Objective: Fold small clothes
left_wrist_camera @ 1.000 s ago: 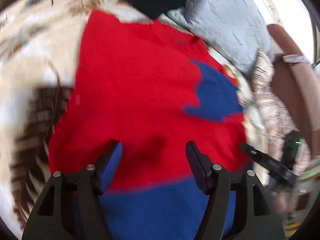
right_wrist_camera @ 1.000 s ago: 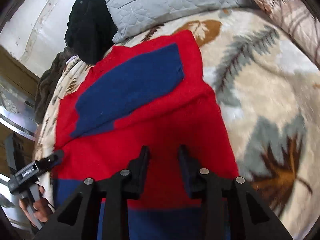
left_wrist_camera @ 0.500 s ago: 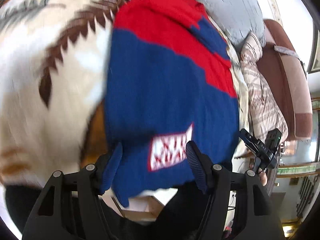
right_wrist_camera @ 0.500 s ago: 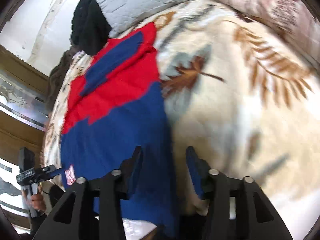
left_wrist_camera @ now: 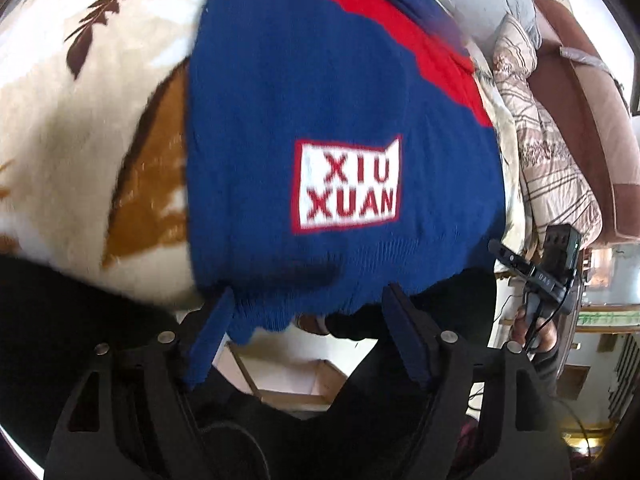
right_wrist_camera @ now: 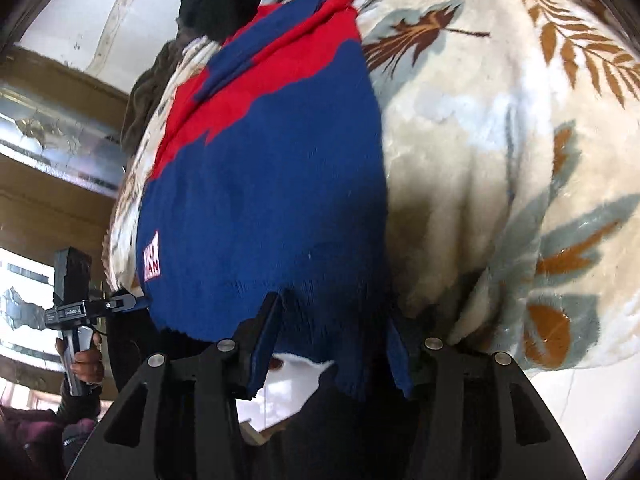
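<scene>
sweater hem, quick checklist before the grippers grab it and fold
1. Left gripper open, hem edge between its fingers, not pinched: ok.
2. Right gripper open around the hem of the sweater: ok.
3. Jaws have just been opening on both: ok.
4. Sweater lies flat on the leaf-print blanket: ok.
5. Sleeve folded onto the red part: ok.
6. Hem overhangs the blanket edge, so lower layer position: cannot tell.

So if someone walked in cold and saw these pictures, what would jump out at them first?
The blue and red knitted sweater, spread on a cream leaf-patterned blanket, with its hem hanging over the near edge. Next, the white patch reading XIU XUAN low on the blue part. Both hand-held grippers sit at the hem, left and right.
</scene>
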### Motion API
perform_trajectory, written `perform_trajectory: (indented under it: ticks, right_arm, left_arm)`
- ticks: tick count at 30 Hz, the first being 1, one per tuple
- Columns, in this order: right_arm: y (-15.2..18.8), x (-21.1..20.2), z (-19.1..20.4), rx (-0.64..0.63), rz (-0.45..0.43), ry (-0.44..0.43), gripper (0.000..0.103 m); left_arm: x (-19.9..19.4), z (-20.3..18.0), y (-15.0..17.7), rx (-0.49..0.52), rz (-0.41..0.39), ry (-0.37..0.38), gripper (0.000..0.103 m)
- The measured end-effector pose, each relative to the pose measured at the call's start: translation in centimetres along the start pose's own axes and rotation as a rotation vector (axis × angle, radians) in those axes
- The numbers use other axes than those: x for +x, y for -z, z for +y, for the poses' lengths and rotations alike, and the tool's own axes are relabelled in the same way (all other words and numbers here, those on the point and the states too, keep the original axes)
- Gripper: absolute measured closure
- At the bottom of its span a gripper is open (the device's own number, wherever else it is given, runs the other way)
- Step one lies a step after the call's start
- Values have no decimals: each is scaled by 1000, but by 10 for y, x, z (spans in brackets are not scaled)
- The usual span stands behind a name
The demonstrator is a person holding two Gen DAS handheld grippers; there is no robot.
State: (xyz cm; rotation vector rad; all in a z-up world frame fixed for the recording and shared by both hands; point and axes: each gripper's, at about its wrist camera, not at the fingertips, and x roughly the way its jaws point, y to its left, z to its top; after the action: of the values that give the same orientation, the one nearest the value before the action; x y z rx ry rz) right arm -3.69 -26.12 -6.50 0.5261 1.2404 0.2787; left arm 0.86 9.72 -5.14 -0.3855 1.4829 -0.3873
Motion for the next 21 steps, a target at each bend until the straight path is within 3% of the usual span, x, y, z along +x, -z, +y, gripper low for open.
perform_trajectory:
  ticks: [4,6,9,12,14,15,16,17,21]
  right_arm:
    - [2,-1,1,-11,11,6,52]
    - [3,-2,-3,-4,12,3,52]
    - [4,-2,-4,1,6,2,51]
    - [2,0,-4,-6,10,0,51]
    - [1,2,-2,-21,20,8,54]
    - [1,2,0,-38,25,25,63]
    - [2,2,3,-54,26,39,72]
    - [4,1,6,-73,29,46,99]
    - [8,-8,9,-94,4,-17,98]
  left_arm:
    - [-7,0,-2,19,-50,-81,27]
    - [1,10,-4,-10,-32,-110,27]
    - [17,21,1,-59,18,-53,27]
    - [27,23,5,-72,14,-8,30]
    - [30,25,7,-88,12,6,49]
    - [30,26,7,-86,23,9,67]
    - [30,28,8,-85,39,27,87]
    - [29,29,9,-85,54,57,96]
    - [1,16,14,-34,31,160,97]
